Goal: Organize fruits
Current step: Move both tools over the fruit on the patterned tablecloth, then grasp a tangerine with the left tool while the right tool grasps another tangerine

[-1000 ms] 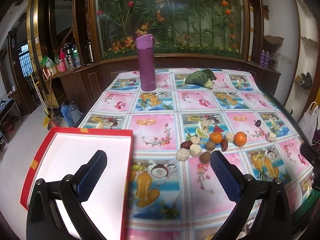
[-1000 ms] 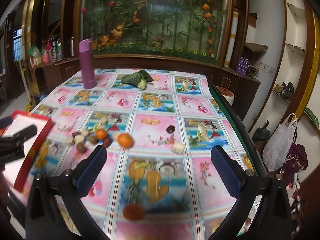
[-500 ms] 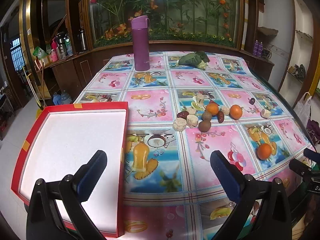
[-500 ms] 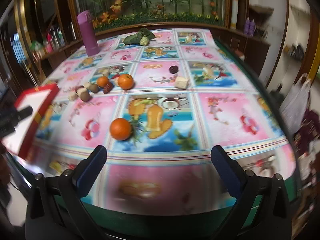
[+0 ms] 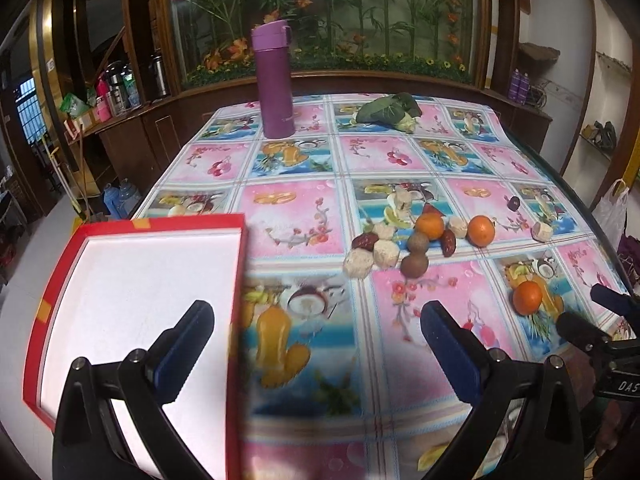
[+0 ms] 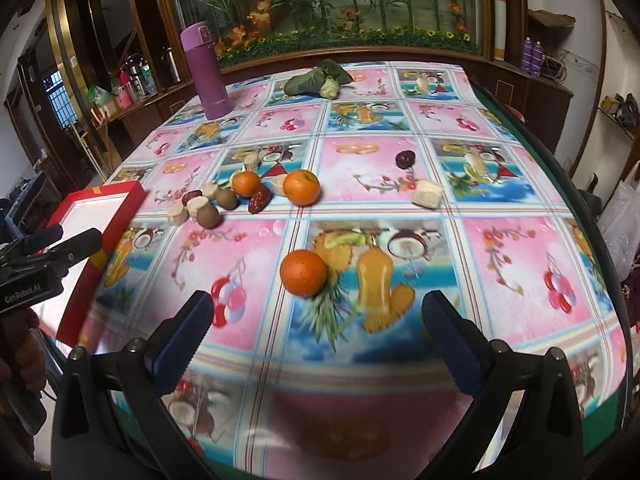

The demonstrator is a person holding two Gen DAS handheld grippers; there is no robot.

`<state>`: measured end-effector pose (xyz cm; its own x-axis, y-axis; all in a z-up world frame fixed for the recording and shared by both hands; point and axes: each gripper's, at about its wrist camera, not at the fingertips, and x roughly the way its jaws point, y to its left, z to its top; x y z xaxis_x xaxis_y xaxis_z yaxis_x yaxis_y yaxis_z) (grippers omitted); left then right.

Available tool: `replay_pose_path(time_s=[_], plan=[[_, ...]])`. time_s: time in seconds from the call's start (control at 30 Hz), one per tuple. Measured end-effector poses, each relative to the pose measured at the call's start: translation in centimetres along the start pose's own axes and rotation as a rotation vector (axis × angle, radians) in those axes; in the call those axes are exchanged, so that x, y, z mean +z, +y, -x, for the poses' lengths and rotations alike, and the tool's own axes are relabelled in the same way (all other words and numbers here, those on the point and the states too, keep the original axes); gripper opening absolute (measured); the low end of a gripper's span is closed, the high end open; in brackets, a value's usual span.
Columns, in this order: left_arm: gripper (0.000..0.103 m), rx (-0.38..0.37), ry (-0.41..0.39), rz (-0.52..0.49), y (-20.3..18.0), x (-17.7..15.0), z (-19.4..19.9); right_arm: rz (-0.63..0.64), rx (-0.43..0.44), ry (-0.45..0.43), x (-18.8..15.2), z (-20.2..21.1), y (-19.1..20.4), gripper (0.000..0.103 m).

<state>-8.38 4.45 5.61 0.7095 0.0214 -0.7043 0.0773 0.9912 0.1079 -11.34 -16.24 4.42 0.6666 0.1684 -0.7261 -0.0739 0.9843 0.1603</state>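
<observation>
The nearest orange (image 6: 303,273) lies alone on the worktop (image 6: 500,256) just ahead of the right tongs (image 6: 314,334), which stand apart and empty; it looks firm, round and apt to roll, so I would pinch it across its widest middle. The left tongs (image 5: 318,340), also apart, straddle the edge of the red tray (image 5: 236,276). Only the left view shows the tray's bare white floor, while the right view shows the orange close up.

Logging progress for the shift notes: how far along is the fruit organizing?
Nothing looks done: the red tray holds no fruit. Both the left gripper and right gripper are open and hold nothing; the right one faces the nearest orange. Left to do: that orange and the whole fruit cluster on the tablecloth.
</observation>
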Motion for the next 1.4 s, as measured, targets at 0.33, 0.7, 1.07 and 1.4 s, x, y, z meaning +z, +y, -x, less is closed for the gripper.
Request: replay_pose_path(time_s=[0.33, 0.7, 1.07, 1.4], plan=[[0.102, -0.039, 0.044, -0.093, -1.7, 3.8, -4.9, -0.007, 0.097, 0.098, 1.9, -5.3, -0.1, 0.07], [0.084, -0.156, 0.124, -0.145, -4.7, 5.7, -9.8, -0.036, 0.143, 0.082, 2.4, -7.1, -0.2, 0.035], [0.071, -0.263, 0.19, -0.17, -7.7, 6.7, -13.1, -0.088, 0.209, 0.082, 2.3, -7.1, -1.0, 0.035], [0.065, -0.367, 0.204, -0.149, -8.3, 7.3, -13.8, -0.107, 0.229, 0.088, 2.4, -7.2, -1.3, 0.035]])
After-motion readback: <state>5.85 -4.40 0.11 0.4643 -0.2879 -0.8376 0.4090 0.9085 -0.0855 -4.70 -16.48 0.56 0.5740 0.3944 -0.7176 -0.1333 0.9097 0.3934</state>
